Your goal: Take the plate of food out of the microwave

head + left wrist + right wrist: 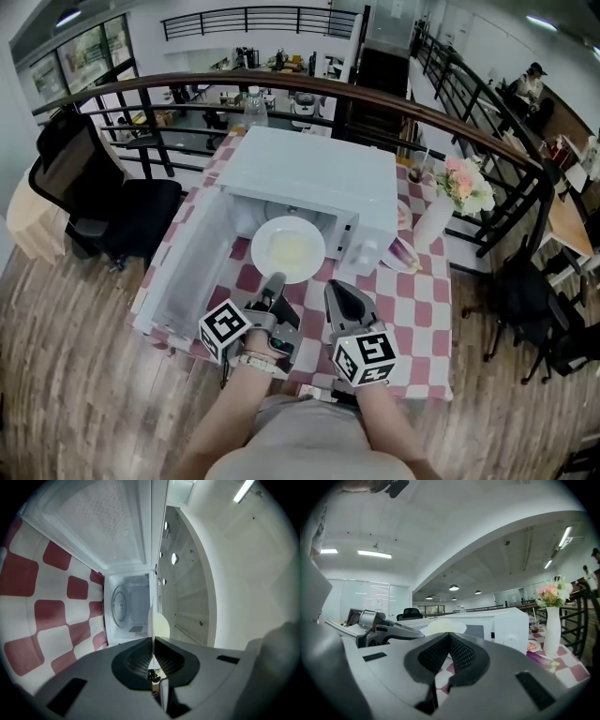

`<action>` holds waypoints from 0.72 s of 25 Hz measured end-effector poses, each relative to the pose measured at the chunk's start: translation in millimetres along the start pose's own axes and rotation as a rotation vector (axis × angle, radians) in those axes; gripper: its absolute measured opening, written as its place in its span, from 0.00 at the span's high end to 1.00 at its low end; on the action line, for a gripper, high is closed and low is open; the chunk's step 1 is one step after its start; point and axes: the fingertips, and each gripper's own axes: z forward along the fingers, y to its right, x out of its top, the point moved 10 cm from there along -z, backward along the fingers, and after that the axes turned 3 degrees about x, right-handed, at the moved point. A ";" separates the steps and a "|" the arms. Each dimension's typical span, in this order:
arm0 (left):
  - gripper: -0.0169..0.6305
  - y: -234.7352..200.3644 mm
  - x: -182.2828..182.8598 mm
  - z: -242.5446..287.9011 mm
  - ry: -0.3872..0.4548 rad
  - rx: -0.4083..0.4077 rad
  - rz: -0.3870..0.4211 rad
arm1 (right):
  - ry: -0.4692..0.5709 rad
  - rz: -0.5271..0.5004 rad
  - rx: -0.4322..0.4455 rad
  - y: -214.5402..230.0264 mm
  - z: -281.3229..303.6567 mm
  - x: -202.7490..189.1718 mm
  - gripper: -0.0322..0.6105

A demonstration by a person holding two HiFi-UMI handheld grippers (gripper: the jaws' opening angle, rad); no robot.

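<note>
Left claw [275, 280] clamps the plate [288, 248] at the microwave [309, 173] mouth.

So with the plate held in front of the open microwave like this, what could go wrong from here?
1. The left gripper pinches the plate by its near rim only. The far side hangs unsupported, so it could tip or slip and spill the food.
2. The right gripper sits beside it, shut and empty, giving no support.
3. The open microwave door stands close on the left, so swinging the plate that way could knock it.
</note>
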 end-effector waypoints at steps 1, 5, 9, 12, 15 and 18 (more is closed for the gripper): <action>0.95 0.7 -1.1 -1.2 -0.002 -0.001 0.000 | 0.002 0.000 -0.001 -1.1 -0.4 0.3 0.91; 0.95 2.9 -3.1 -4.7 -0.009 0.002 0.009 | 0.013 0.002 0.000 -5.0 0.2 0.9 0.91; 0.95 3.1 -4.3 -6.2 -0.013 0.009 0.018 | 0.015 0.007 0.003 -6.7 -0.3 1.0 0.91; 0.95 2.6 -5.1 -5.8 -0.018 0.003 0.004 | -0.012 -0.017 -0.005 -7.3 -0.6 0.4 0.91; 0.95 3.5 -4.8 -5.7 -0.018 0.001 0.001 | -0.020 -0.025 -0.008 -8.2 -0.9 -0.2 0.91; 0.95 3.2 -5.5 -4.2 -0.023 -0.003 0.002 | -0.019 -0.031 -0.012 -7.1 -1.9 -0.2 0.91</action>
